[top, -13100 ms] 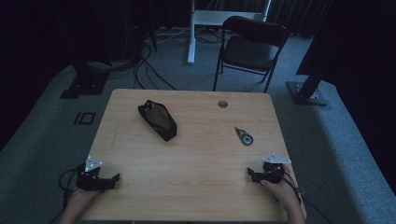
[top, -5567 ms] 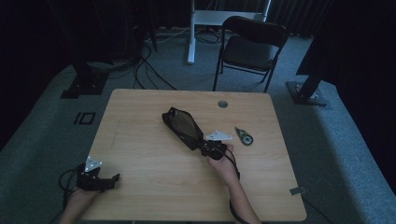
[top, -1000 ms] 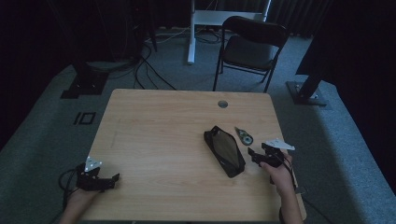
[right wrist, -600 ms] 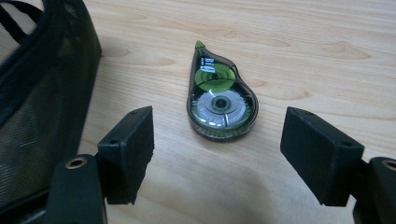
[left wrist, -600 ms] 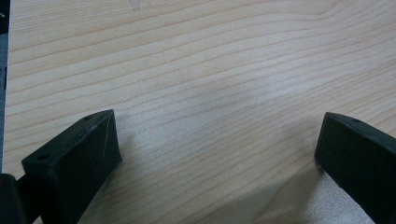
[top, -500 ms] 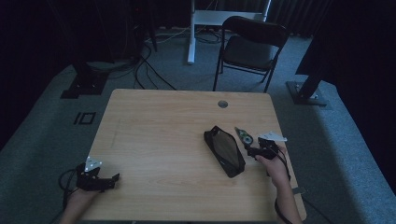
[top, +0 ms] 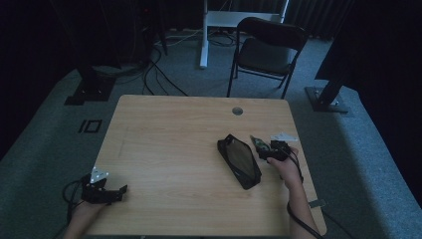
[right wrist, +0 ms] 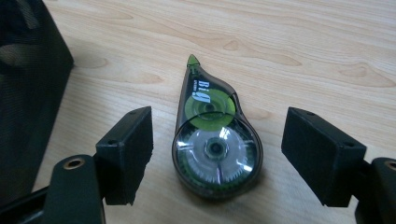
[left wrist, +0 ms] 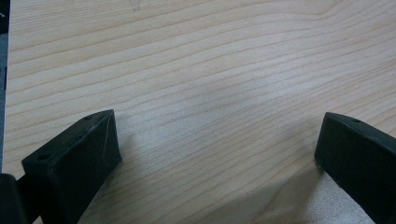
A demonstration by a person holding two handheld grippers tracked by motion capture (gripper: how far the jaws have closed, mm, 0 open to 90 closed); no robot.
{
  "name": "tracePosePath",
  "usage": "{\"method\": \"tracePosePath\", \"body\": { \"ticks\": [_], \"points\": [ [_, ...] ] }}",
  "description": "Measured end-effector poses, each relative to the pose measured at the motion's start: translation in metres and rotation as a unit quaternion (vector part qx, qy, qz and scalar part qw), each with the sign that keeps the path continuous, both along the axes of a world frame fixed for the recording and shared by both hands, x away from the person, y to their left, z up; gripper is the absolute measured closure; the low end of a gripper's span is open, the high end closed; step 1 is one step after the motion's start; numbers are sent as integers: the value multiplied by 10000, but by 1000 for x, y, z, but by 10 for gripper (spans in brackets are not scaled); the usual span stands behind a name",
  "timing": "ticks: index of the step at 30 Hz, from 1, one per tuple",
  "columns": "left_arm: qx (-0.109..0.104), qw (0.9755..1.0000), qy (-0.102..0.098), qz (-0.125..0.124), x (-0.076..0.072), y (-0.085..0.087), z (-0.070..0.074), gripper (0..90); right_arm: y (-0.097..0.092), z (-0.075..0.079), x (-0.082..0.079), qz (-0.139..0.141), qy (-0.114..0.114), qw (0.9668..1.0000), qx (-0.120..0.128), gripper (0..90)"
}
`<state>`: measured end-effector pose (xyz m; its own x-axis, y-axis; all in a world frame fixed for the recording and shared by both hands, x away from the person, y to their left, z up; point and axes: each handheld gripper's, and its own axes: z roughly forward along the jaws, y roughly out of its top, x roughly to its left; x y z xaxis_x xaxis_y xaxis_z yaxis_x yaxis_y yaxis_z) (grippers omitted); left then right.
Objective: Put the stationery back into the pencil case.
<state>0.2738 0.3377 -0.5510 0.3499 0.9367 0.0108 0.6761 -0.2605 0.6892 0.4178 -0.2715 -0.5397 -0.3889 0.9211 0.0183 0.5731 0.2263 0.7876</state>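
the right gripper [right wrist: 217, 154] hung low over the table [right wrist: 303, 42] with its jaws spread wide, and they had just been opening; the correction tape dispenser [right wrist: 212, 140] lay between them, flat on the wood, neither pad pressing on it. and there was writing on it: the smoky clear shell carried white lettering that looked like "big" above the small green wheel, with finer print beside it too small to read. inside the shell sat two spools, the green one toward the pointed green tip, the bigger silvery one nearest the gripper. the tip pointed away from the gripper.

just off to the left in the right gripper view sat the black mesh pencil case [right wrist: 28, 93], near the dispenser but not touching it; what was in it could not be made out. from the high view, the right gripper [top: 264, 151] sat right beside the pencil case [top: 239, 160] on the right half of the table.

over at the near left corner, the left gripper [top: 105, 191] rested on the wood; its own view showed jaws wide apart with bare table [left wrist: 210, 70] between them.
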Motion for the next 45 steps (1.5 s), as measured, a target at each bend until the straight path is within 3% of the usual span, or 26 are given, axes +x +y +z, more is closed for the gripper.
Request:
{"method": "tracePosePath", "body": {
  "ticks": [9, 17, 25, 34, 37, 43, 45],
  "points": [
    [-2, 10000, 1, 1, 0, 0, 0, 0, 8, -5, 16, 43, 105, 9995, -305, 246],
    [-3, 10000, 1, 2, 0, 0, 0, 0, 13, -8, 23, 107, 214, 9988, -426, 324],
    [-2, 10000, 1, 2, 0, 0, 0, 0, 17, -10, 25, 108, 209, 9996, -185, 402],
    [-2, 10000, 1, 2, 0, 0, 0, 0, 19, -7, 25, 72, 314, 9992, -230, 458],
    [-3, 10000, 1, 2, 0, 0, 0, 0, 17, -4, 24, -66, 379, 9987, -324, 483],
    [-2, 10000, 1, 1, 0, 0, 0, 0, 12, -1, 22, -192, 474, 9987, -77, 493],
    [-2, 10000, 1, 2, 0, 0, 0, 0, 12, 2, 21, -200, 433, 9987, -161, 494]
  ]
}}
